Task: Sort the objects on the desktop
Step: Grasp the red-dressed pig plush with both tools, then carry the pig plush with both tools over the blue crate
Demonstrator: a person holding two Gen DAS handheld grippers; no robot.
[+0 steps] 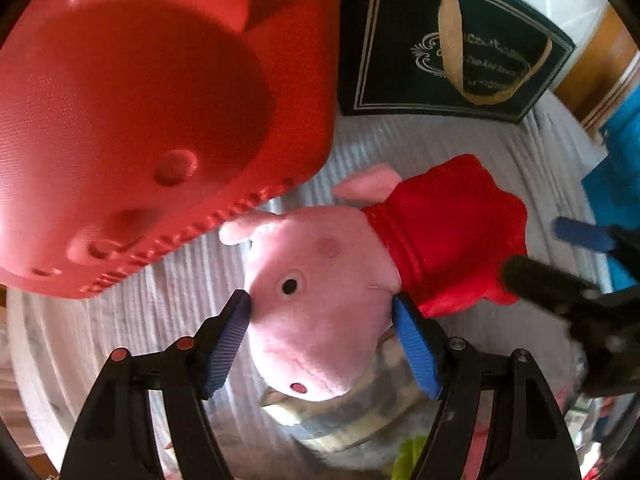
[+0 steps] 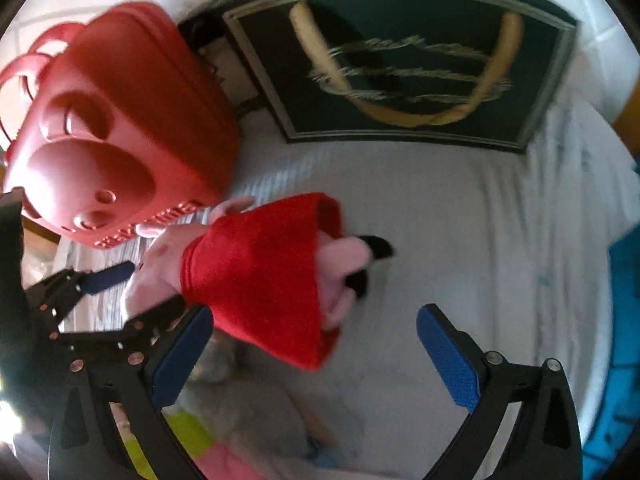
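**Left gripper closes around the pig's head, right one hangs open**

The left gripper [image 1: 322,312] points steeply down with the plush pig [image 1: 320,296] between its blue pads [image 1: 416,352]. Both pads touch the sides of the pink head, so it has hold of the toy with its jaws wide. The right gripper [image 2: 316,360] is spread open and has nothing in it; the hem of the pig's red dress [image 2: 256,276] reaches in beside its left pad, not pinched.

The pig lies on its side on the white ribbed cloth [image 2: 460,216], near the cloth's middle, with its feet away from the left gripper. A red plastic basket [image 1: 132,120] stands just beside the pig's ears, toward the cloth's far left. A dark green bag [image 2: 400,68] with tan handles lies along the far edge, well apart from the pig.
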